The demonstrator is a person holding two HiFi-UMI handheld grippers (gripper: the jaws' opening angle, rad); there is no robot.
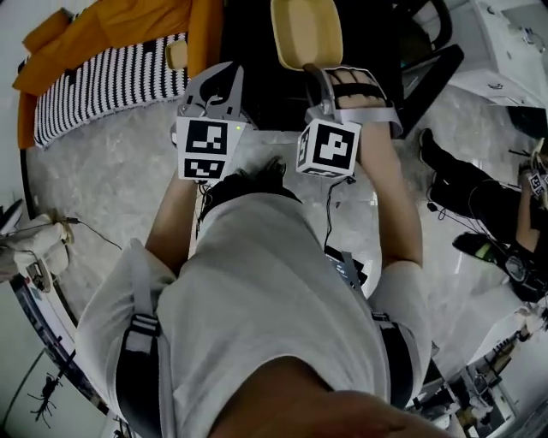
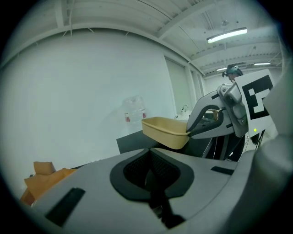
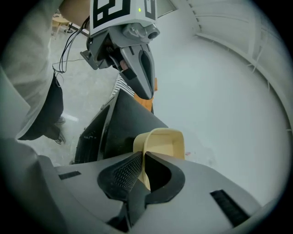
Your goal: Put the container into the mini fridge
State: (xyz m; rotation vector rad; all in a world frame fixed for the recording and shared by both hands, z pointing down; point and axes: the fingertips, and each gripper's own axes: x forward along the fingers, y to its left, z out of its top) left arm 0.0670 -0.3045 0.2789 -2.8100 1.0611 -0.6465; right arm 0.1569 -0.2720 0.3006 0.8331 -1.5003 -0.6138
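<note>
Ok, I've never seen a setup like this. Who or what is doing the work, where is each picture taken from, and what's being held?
There is no robot here. A person holds a hand-operated claw in each hand, and the cubes with square markers are part of those tools. The head view looks steeply down from a camera on the person's head, over their own body. The other two views come from cameras riding on each claw. The right claw is shut on the rim of a tan container, next to a black box that is probably the mini fridge. The left claw is shut on nothing. To the left lie an orange cloth and a striped fabric. Another person is at the right edge.
</note>
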